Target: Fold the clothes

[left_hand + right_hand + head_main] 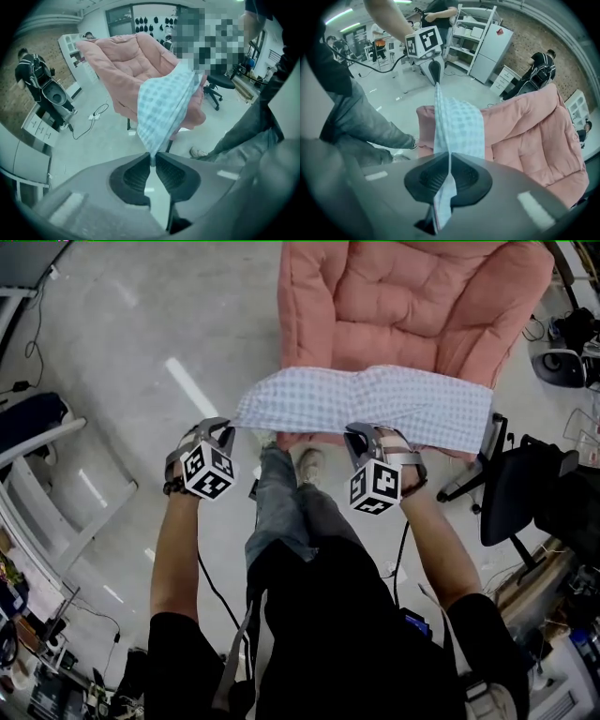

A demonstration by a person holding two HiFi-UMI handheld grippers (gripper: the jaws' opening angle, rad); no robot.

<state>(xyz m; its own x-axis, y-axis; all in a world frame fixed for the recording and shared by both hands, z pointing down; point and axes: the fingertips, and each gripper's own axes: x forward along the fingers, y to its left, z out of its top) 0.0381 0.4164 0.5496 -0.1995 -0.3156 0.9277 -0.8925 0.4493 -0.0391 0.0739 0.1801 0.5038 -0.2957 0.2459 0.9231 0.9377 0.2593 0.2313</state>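
A light blue checked garment (375, 404) hangs stretched between both grippers, over the front edge of a pink padded chair (403, 296). My left gripper (225, 434) is shut on the cloth's left corner. In the left gripper view the jaws (152, 157) pinch a narrow tip of the checked garment (164, 103), which runs up toward the pink chair (126, 56). My right gripper (361, 437) is shut on the near edge further right. In the right gripper view the checked garment (457, 124) passes through the closed jaws (449, 157) and a tail hangs below them.
A black office chair (525, 488) stands right of the pink chair. The person's legs and a shoe (309, 465) are under the cloth. White racks (37, 484) and cables line the left. Another person (541, 65) stands by white cabinets behind the chair.
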